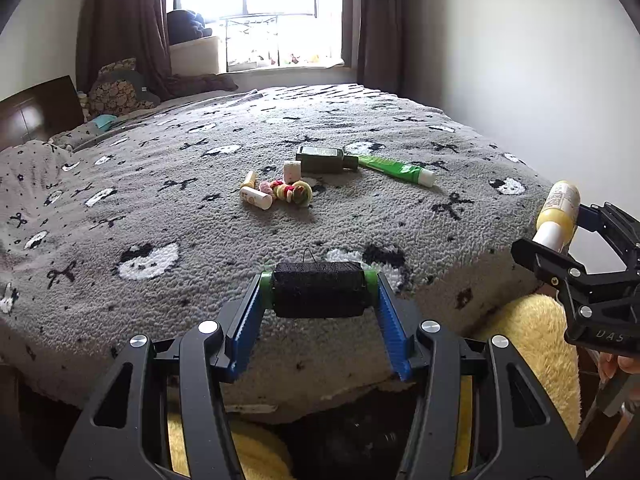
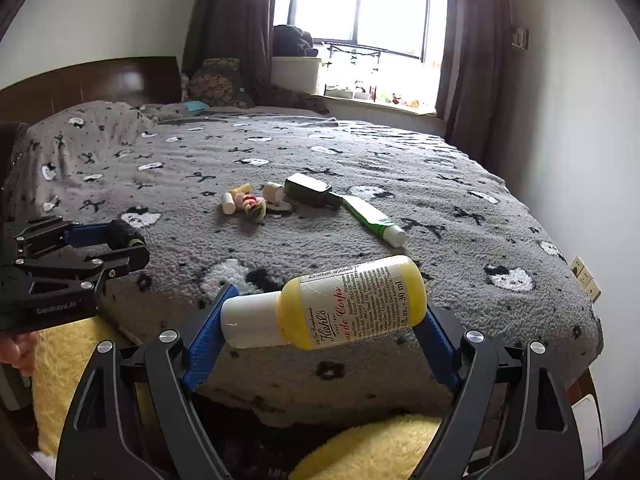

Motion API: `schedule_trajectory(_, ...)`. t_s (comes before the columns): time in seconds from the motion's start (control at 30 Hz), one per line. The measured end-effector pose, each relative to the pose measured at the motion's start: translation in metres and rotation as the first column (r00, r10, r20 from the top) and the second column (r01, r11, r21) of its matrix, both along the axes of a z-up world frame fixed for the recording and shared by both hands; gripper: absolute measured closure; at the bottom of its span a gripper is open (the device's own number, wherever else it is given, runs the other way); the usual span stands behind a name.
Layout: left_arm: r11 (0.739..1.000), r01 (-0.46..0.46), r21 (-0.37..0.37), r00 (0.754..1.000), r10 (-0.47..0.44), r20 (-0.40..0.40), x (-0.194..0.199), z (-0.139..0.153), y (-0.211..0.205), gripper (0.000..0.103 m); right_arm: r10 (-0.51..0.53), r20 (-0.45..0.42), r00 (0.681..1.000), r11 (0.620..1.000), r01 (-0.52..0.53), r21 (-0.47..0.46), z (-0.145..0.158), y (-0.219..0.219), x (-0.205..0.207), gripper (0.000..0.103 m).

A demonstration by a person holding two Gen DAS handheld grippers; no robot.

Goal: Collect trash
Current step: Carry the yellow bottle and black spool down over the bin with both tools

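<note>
My left gripper (image 1: 319, 294) is shut on a black thread spool with green ends (image 1: 319, 290), held crosswise above the near edge of the bed. My right gripper (image 2: 324, 312) is shut on a small yellow bottle with a white cap (image 2: 348, 304), also held crosswise; that bottle (image 1: 558, 212) and the right gripper (image 1: 560, 236) show at the right edge of the left wrist view. Mid-bed lie a dark green bottle (image 1: 326, 159), a green tube (image 1: 394, 169), a small white-capped bottle (image 1: 256, 196), a white cylinder (image 1: 292, 171) and a colourful knitted piece (image 1: 294, 191).
The grey patterned blanket (image 1: 160, 208) covers the whole bed. A yellow fluffy thing (image 1: 536, 344) lies below the bed's near edge. Pillows (image 1: 116, 92) and a dark headboard (image 1: 36, 112) are at far left, a window (image 1: 260, 12) with curtains behind. A wall (image 1: 520, 60) runs along the right.
</note>
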State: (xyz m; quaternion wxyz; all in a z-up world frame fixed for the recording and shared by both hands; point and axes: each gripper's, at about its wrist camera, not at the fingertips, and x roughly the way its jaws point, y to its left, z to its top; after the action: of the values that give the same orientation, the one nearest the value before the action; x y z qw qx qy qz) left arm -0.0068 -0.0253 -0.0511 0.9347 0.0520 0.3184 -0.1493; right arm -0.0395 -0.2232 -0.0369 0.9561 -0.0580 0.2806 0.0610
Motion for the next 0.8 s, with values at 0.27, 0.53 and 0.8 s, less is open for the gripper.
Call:
schedule_trajectory(0.27, 1.0, -0.02, -0.016, 0.996, 0.019, -0.087, -0.023, -0.037, 0.007, 0.052, 0.039, -0.108, 0.993, 0.999, -0.035, 0.039, -0.038, 0.014, -0.009, 0.018)
schedule_trajectory(0.53, 0.999, -0.042, -0.003, 0.967, 0.04, -0.252, -0.027, -0.104, 0.013, 0.052, 0.039, -0.237, 0.971, 0.999, -0.031, 0.04, -0.093, 0.021, -0.004, 0.018)
schedule_trajectory(0.8, 0.999, -0.027, 0.022, 0.91, 0.034, -0.413, -0.026, -0.166, 0.012, 0.052, 0.061, -0.409, 0.911, 0.997, -0.032, 0.077, -0.154, 0.028, 0.003, 0.018)
